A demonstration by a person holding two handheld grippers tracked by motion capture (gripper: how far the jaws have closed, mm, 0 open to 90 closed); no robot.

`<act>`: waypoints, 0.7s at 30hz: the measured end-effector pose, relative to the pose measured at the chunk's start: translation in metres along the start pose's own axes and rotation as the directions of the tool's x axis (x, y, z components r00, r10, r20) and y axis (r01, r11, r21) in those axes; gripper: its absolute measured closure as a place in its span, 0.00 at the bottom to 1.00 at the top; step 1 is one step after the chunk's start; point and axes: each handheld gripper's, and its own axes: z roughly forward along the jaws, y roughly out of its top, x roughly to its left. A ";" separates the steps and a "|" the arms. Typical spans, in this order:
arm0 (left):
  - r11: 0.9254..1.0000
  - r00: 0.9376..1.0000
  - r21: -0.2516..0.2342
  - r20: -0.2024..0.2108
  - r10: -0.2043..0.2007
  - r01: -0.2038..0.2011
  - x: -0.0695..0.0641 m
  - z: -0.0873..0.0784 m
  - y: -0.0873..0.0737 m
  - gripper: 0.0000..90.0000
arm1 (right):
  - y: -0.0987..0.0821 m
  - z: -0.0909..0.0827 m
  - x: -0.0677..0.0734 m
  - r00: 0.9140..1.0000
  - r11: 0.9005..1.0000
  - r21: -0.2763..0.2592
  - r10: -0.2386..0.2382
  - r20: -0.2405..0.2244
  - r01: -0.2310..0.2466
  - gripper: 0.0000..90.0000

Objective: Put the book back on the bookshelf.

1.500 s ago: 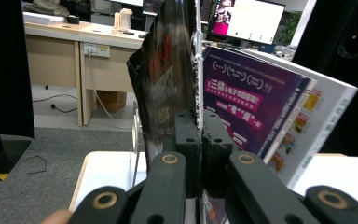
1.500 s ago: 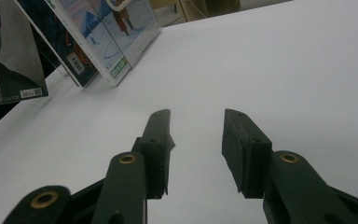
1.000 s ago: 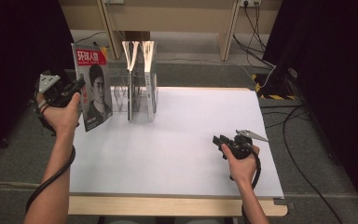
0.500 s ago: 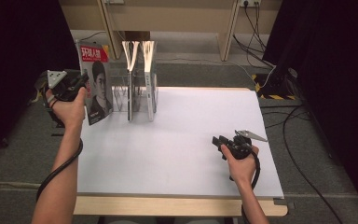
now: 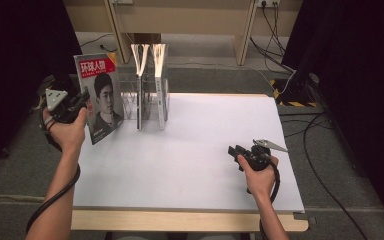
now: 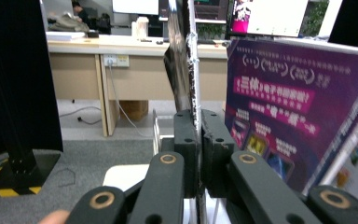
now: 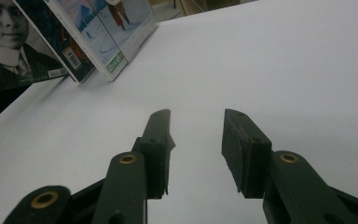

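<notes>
Left gripper [image 5: 82, 100] at 9 o'clock, past the table's [image 5: 220, 130] left edge, raised, jaws clamped on the magazine's [image 5: 100, 102] edge; magazine upright beside the clear rack [image 5: 150, 95]. Right gripper [image 5: 236, 153] low at 4 o'clock, jaws parted, empty. Bare white tabletop between us.

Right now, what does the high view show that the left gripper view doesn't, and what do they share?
High view alone: the magazine's front cover with a portrait, the clear rack beside it with other magazines upright in it, the white table, and the right gripper, jaws open over bare tabletop.

Left gripper view alone: the magazine's edge running up between the two black pads, which press on it, and a purple printed page to the right.

Both: the left gripper shut on that magazine, held upright at the table's left edge.
</notes>
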 end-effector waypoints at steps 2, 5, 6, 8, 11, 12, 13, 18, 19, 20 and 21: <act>1.000 1.000 0.025 0.005 0.008 -0.008 0.000 -0.005 -0.006 0.95 | 0.000 -0.001 0.001 1.000 1.000 -0.001 -0.001 -0.001 0.001 0.69; 0.999 1.000 0.041 0.019 0.010 -0.011 0.000 -0.014 -0.017 0.94 | 0.001 -0.001 0.001 1.000 1.000 -0.003 0.003 0.001 -0.003 0.69; 0.999 1.000 0.045 0.022 0.007 -0.008 0.000 -0.018 -0.020 0.94 | 0.001 -0.002 0.000 1.000 1.000 -0.002 0.002 0.003 -0.002 0.69; 0.999 1.000 0.053 0.028 0.011 -0.012 0.000 -0.025 -0.025 0.94 | 0.000 -0.002 -0.001 1.000 1.000 0.001 0.002 0.005 -0.002 0.69; 0.997 0.999 0.074 0.048 0.007 -0.010 -0.001 -0.033 -0.032 0.94 | 0.000 -0.001 0.000 1.000 1.000 -0.001 0.004 0.003 -0.004 0.69; 0.997 0.999 0.081 0.053 0.002 -0.007 -0.002 -0.035 -0.034 0.93 | 0.000 -0.001 0.000 1.000 1.000 -0.001 0.006 0.001 -0.006 0.69; 0.997 0.998 0.082 0.057 0.006 -0.011 -0.002 -0.037 -0.036 0.93 | 0.000 -0.001 0.001 1.000 1.000 0.000 0.000 0.001 0.000 0.69; 0.996 0.997 0.087 0.079 0.023 -0.029 -0.008 -0.044 -0.044 0.93 | 0.000 0.000 0.002 1.000 1.000 0.001 -0.001 0.001 0.001 0.69; 0.995 0.996 0.089 0.084 0.025 -0.033 -0.009 -0.045 -0.045 0.93 | 0.000 0.000 0.002 1.000 1.000 0.004 0.001 -0.001 -0.001 0.69; 0.996 0.996 0.090 0.087 0.022 -0.029 -0.010 -0.046 -0.046 0.93 | 0.000 0.001 0.002 1.000 1.000 0.004 0.004 -0.004 -0.004 0.69; 0.996 0.996 0.091 0.088 0.016 -0.024 -0.011 -0.047 -0.048 0.93 | -0.001 0.001 0.002 1.000 1.000 0.002 0.002 -0.004 -0.002 0.69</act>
